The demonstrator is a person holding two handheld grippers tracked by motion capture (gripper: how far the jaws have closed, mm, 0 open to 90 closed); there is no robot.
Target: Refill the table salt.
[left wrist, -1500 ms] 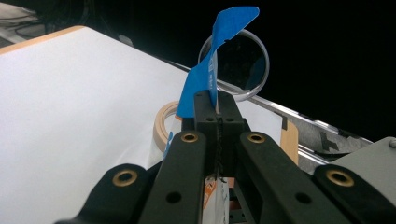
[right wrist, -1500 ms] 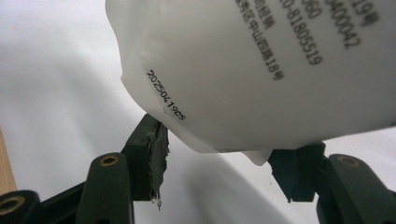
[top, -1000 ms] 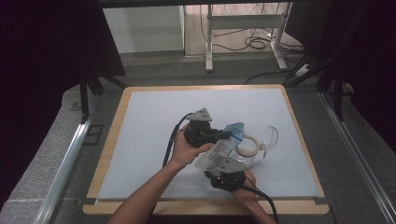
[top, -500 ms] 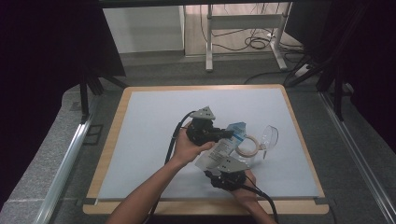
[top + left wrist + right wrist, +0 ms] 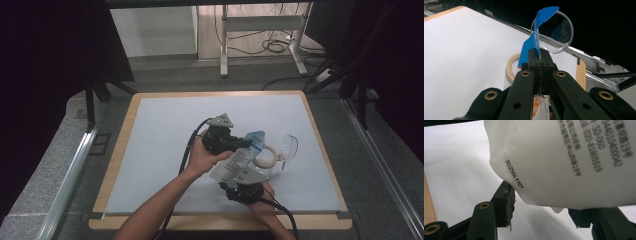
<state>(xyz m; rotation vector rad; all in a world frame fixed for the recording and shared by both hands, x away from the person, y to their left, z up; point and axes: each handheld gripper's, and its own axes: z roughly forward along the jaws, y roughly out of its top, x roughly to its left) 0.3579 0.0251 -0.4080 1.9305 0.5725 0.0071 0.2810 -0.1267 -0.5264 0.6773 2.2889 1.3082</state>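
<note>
While the white table lay flat beneath the work, the white packet was held above its near middle, beside a clear cup and a tape ring. Right gripper clasped the packet's bulging lower end at half width. Left gripper was pinched tight on the blue top strip. Best practice: keep the lower grip steady, pull the strip slowly and evenly, and avoid squeezing the contents.

Count near the grippers: two grippers, one pouch, one ring, one clear cup.

One white pouch with a blue top sits between the left gripper and right gripper; one tan ring and one clear cup lie just beyond the left gripper's jaws.
</note>
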